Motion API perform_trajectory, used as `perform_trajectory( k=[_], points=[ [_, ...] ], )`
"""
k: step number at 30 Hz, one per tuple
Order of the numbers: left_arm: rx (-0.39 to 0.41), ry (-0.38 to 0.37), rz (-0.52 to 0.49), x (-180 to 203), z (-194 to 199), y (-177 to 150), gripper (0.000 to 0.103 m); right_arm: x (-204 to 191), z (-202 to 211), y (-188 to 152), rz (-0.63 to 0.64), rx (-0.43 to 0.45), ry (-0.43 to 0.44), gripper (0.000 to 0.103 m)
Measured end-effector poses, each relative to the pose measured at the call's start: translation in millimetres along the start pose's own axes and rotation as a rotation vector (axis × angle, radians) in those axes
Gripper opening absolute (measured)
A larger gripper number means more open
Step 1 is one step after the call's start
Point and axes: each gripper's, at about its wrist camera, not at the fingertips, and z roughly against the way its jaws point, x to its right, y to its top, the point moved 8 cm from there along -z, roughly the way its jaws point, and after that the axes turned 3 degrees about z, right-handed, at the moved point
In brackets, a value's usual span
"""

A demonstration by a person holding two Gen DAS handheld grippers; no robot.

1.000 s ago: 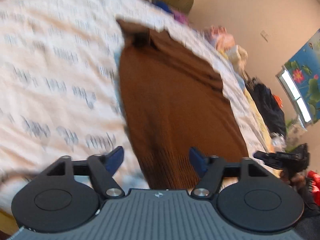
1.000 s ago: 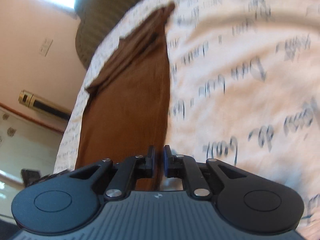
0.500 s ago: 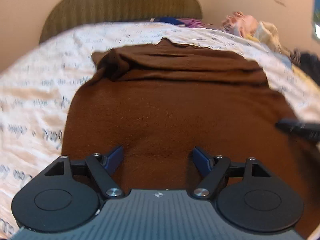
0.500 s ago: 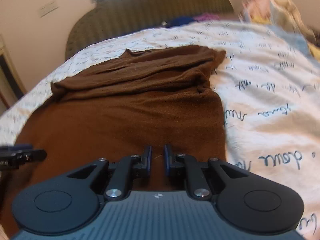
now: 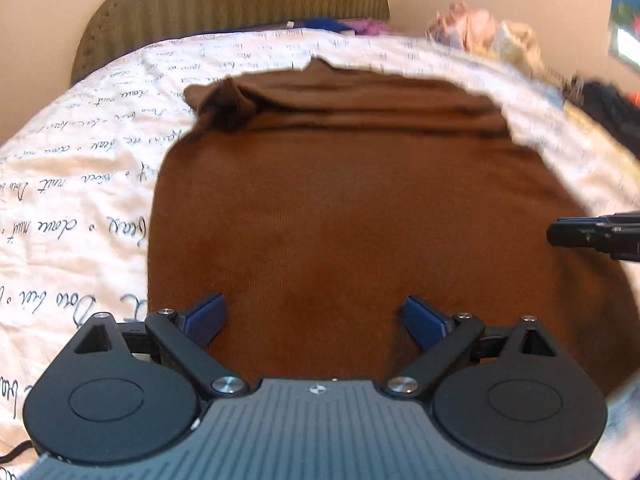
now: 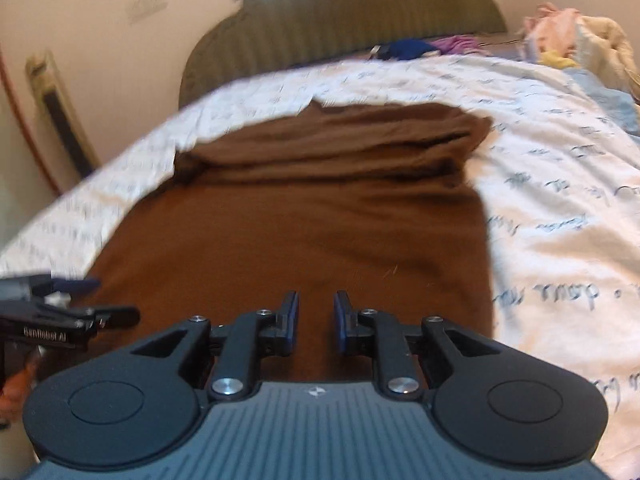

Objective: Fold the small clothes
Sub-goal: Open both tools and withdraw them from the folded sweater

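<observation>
Brown garment [image 5: 352, 208] lies flat on the scripted bedsheet [image 5: 80, 184], far end already bunched. My left gripper [image 5: 316, 320] hangs wide over its near hem (ready to pinch, I judge); my right gripper [image 6: 316, 320] stands narrowly parted, empty.

Bed with a script-printed white sheet [image 5: 80, 184].
At twelve o'clock we see an olive ribbed headboard [image 6: 344, 20]; at two, heaped pastel laundry [image 6: 576, 36].
</observation>
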Motion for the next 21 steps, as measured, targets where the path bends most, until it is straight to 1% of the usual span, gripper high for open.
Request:
perform_trajectory(
  k=[1,2,3,4,6,7,8,10,11,12,14,15,17,18,19,21],
  points=[
    [0.014,0.005,-0.018,0.4,-0.8,-1.2,0.098,3.8,-3.8,-7.0,0.016,0.012,-0.003,0.018],
    [0.009,0.003,-0.018,-1.3,-0.1,-0.7,0.098,8.1,-1.4,-10.4,0.021,0.05,0.019,0.018],
    [0.002,-0.005,-0.01,-3.7,2.2,1.1,0.096,13.9,1.6,-11.7,-0.007,0.051,0.034,0.018],
    [-0.001,-0.013,-0.002,-6.8,7.1,2.8,0.094,19.6,6.7,-11.1,-0.048,0.036,0.03,0.018],
    [0.009,-0.012,0.026,-14.7,19.4,5.7,0.093,22.5,19.7,-8.1,-0.092,0.02,-0.004,0.02],
    [0.021,-0.024,0.042,-18.0,26.4,5.7,0.093,20.4,27.8,-7.1,-0.092,0.032,-0.015,0.027],
    [0.029,-0.034,0.055,-19.8,31.8,4.7,0.094,16.7,35.2,-7.1,-0.078,0.05,-0.015,0.031],
    [0.015,-0.029,0.069,-16.9,34.7,0.1,0.093,7.7,38.7,-10.3,-0.045,0.063,-0.005,0.06],
    [0.009,-0.035,0.071,-12.2,33.7,-3.1,0.093,3.8,36.5,-11.2,-0.026,0.066,-0.004,0.063],
    [0.002,-0.033,0.068,-6.6,31.6,-6.7,0.093,1.4,32.7,-10.9,-0.021,0.069,-0.007,0.063],
    [-0.004,0.004,0.044,5.4,29.1,-9.6,0.091,-0.6,23.1,-3.3,-0.037,0.052,0.003,0.063],
    [0.001,-0.004,0.038,12.1,29.1,-5.7,0.09,-1.3,20.7,3.2,-0.043,0.057,-0.001,0.063],
    [0.022,-0.02,0.048,22.6,25.9,13.1,0.091,-7.3,14.7,25.0,-0.036,0.095,-0.022,0.063],
    [0.043,-0.011,0.05,26.7,21.8,26.3,0.092,-6.8,8.3,36.6,-0.033,0.106,-0.035,0.066],
    [0.067,-0.003,0.045,30.8,15.3,39.7,0.093,-5.1,0.0,48.4,-0.035,0.11,-0.062,0.071],
    [0.101,0.045,0.037,35.4,-3.3,60.3,0.093,0.6,-26.5,66.2,-0.03,0.095,-0.125,0.072]
  ],
)
